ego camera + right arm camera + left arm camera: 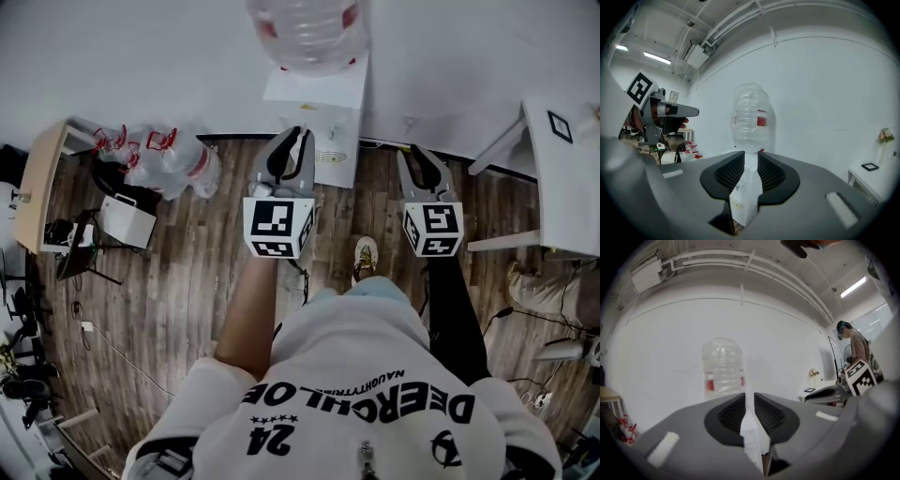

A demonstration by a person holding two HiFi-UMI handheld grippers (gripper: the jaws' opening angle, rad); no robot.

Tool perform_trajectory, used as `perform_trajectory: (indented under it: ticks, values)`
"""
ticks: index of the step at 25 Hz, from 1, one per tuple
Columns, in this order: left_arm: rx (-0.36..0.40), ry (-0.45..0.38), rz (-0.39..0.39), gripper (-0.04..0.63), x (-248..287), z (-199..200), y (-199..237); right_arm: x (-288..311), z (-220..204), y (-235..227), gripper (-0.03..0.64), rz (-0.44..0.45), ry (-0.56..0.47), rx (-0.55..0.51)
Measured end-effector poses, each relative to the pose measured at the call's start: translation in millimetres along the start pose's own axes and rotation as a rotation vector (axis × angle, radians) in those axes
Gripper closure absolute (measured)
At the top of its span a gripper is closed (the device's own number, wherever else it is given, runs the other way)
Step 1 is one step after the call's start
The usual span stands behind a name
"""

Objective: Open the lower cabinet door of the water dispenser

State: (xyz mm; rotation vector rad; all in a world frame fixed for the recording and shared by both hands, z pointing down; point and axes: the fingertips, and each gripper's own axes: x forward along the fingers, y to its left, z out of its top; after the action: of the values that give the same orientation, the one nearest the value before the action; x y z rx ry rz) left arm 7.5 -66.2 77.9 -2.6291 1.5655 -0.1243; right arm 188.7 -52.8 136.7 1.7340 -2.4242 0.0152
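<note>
Two tools, the left gripper (pixel 298 131) and right gripper (pixel 414 150), are hovering empty, jaws slightly parted, pointing at the white water dispenser (pixel 317 112) standing ahead, carrying a clear bottle (pixel 305 33).

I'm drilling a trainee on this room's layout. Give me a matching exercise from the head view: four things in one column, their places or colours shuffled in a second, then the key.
Things:
1. water dispenser
2. empty bottles
3. white table
4. wooden table

Places and colours:
A. far left edge of the view, light brown
B. top centre, under a clear bottle
C. right edge of the view
D. heaped left of the dispenser, with red handles

Pairs: 1-B, 2-D, 3-C, 4-A
</note>
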Motion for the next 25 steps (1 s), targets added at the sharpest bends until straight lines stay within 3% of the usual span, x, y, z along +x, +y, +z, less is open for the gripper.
perform_trajectory:
  ticks: [9, 25]
  values:
    - [0.026, 0.036, -0.012, 0.537, 64.4, -4.9, -2.3, 50.5, -1.0, -42.9, 0.549, 0.019, 0.014, 0.011]
    - [0.025, 0.086, -0.057, 0.537, 141.6, -23.7, -6.2, 123.3, -16.9, -78.0, 0.549, 0.103, 0.049, 0.016]
